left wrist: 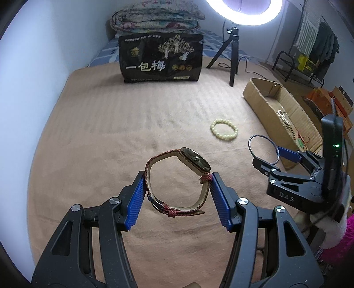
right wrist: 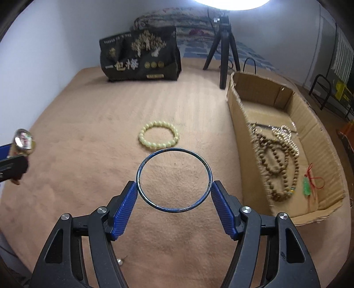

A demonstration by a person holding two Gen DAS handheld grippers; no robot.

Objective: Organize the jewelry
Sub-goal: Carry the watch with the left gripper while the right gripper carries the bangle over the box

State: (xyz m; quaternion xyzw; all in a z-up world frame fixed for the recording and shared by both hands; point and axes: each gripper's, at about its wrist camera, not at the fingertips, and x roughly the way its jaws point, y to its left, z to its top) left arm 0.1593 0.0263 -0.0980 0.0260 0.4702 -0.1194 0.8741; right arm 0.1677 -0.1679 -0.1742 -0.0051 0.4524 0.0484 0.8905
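Gripping a red-strapped wristwatch (left wrist: 177,181) across its loop, the left tongs (left wrist: 178,195) press one blue pad (left wrist: 135,201) against the strap's left side and the other against the strap near the case, so the watch hangs clear above the tan blanket (left wrist: 110,124) covering the bed; the right tongs (right wrist: 174,200) likewise hold a thin dark bangle (right wrist: 174,180), their blue pads touching its left and right edges, with the ring lifted off the blanket. In the left wrist view the right tongs appear at the right edge, carrying the bangle near the front corner of the cardboard box (left wrist: 294,110). A pale yellow bead bracelet (right wrist: 158,137) lies flat on the blanket, just beyond the bangle and to the left of the box. Inside the open box (right wrist: 243,124) rest brown wooden bead strands (right wrist: 278,164), a lighter bead strand and a green pendant on a red cord (right wrist: 307,183). Farther back a black snack bag (left wrist: 161,58) with gold printing stands upright, a small black tripod (left wrist: 230,53) beside it under a bright ring light (left wrist: 244,11), and a folded floral quilt (left wrist: 154,18) sits behind the bag
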